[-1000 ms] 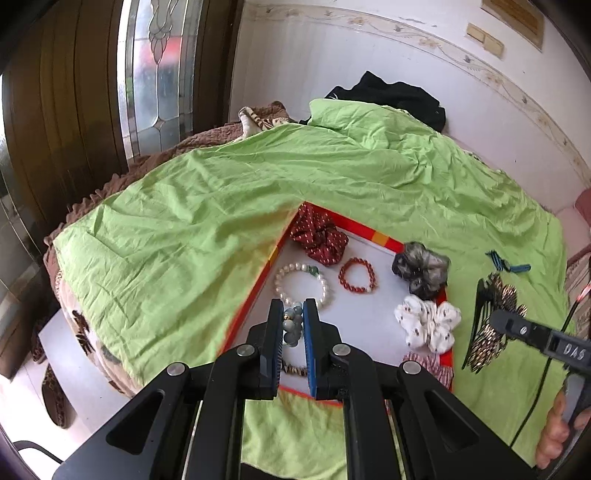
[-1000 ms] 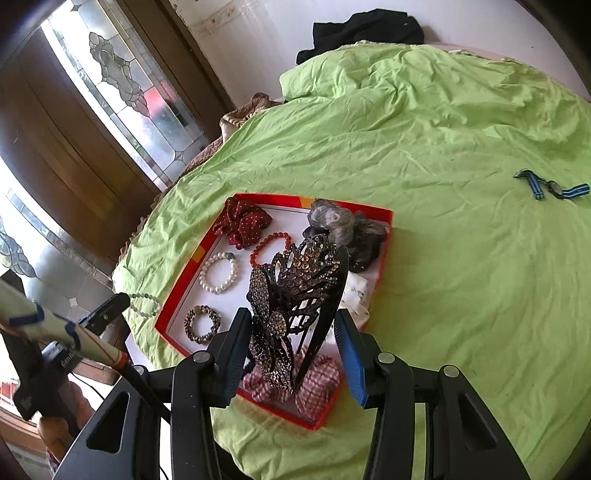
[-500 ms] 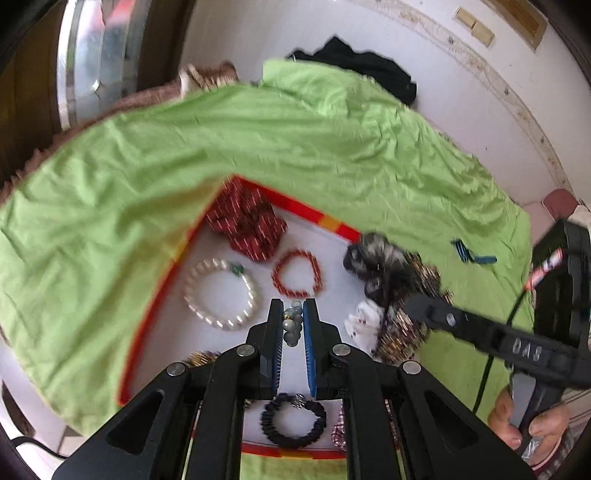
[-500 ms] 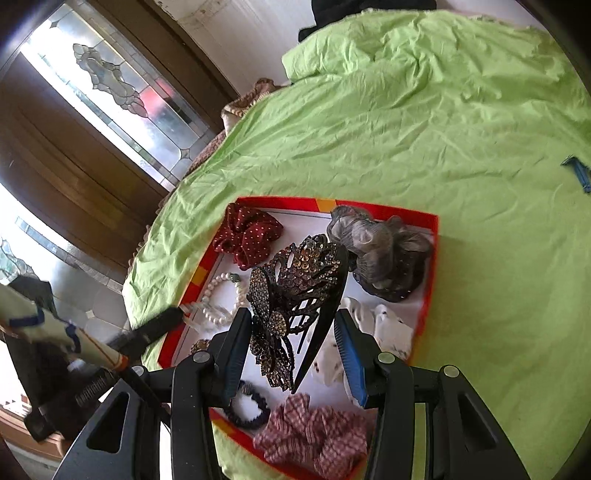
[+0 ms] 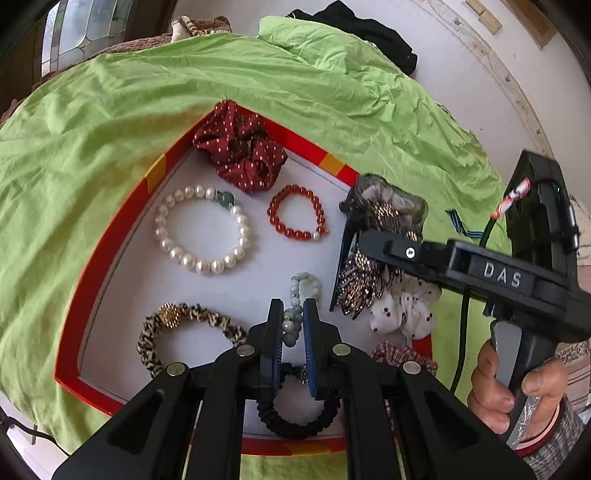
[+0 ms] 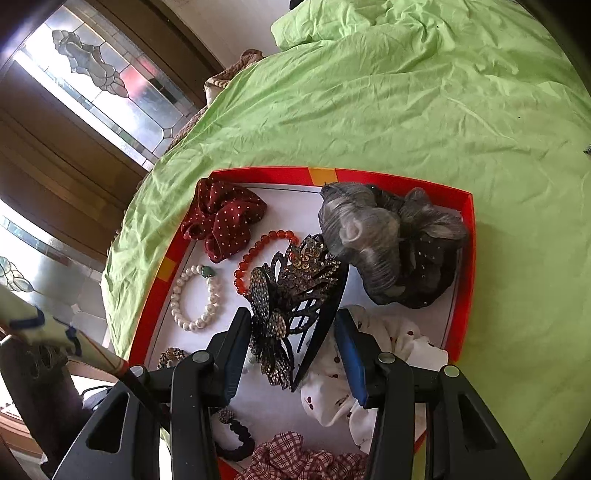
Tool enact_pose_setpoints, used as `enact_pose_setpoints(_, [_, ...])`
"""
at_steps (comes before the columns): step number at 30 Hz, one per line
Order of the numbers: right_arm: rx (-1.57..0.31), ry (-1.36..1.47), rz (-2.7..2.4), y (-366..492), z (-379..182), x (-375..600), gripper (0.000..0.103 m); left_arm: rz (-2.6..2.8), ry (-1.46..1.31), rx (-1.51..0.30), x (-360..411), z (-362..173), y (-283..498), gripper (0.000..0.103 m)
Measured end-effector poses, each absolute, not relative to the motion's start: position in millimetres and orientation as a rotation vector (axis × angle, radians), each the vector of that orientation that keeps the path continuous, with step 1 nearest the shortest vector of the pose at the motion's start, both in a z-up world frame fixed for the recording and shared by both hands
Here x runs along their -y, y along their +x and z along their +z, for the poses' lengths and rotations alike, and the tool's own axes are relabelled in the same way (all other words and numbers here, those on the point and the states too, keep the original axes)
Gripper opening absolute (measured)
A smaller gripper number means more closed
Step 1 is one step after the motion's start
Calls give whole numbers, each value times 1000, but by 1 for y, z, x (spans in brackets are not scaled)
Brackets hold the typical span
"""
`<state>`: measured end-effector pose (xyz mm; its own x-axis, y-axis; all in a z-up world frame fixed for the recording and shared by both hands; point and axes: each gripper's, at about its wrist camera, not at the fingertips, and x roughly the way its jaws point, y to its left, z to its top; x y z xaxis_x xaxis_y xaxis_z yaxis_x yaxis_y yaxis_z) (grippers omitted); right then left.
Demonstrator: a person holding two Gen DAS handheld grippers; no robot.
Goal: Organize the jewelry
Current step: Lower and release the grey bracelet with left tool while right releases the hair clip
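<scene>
A red-rimmed tray (image 5: 107, 243) (image 6: 466, 258) with a white floor lies on the green sheet. My left gripper (image 5: 293, 314) is shut on a pale blue-grey bead bracelet (image 5: 303, 288), which hangs low over the tray's middle. My right gripper (image 6: 291, 334) is shut on a dark rhinestone hair claw (image 6: 291, 291) (image 5: 364, 266), held over the tray's right side. On the tray floor lie a pearl bracelet (image 5: 201, 230), a red bead bracelet (image 5: 297, 214), a dotted maroon scrunchie (image 5: 240, 147), a leopard hair tie (image 5: 184, 328), a dark hair tie (image 5: 299, 424), a grey scrunchie (image 6: 391, 243) and a white scrunchie (image 6: 373, 373).
A plaid scrunchie (image 6: 295, 461) sits at the tray's near corner. A blue striped ribbon (image 5: 461, 225) lies on the sheet right of the tray. Black clothing (image 5: 362, 33) is bunched at the bed's far end. A person's hand (image 5: 517, 387) grips the right tool's handle.
Both grippers have come down and closer over the tray. The bead bracelet now hangs just above the tray floor and the hair claw has moved from beside the tray to over it.
</scene>
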<state>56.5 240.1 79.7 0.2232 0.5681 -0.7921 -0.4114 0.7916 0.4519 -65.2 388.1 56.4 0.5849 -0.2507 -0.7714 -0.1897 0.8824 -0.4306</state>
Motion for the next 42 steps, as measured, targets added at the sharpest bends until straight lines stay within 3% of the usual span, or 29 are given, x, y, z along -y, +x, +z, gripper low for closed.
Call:
enact_pose_setpoints(25, [-1076, 134, 690, 38, 114, -235, 50, 263, -221, -817, -372, 111, -101, 10])
enact_pose_setpoints(42, [-1049, 134, 662, 37, 122, -229, 50, 182, -218, -778, -350, 129, -98, 10])
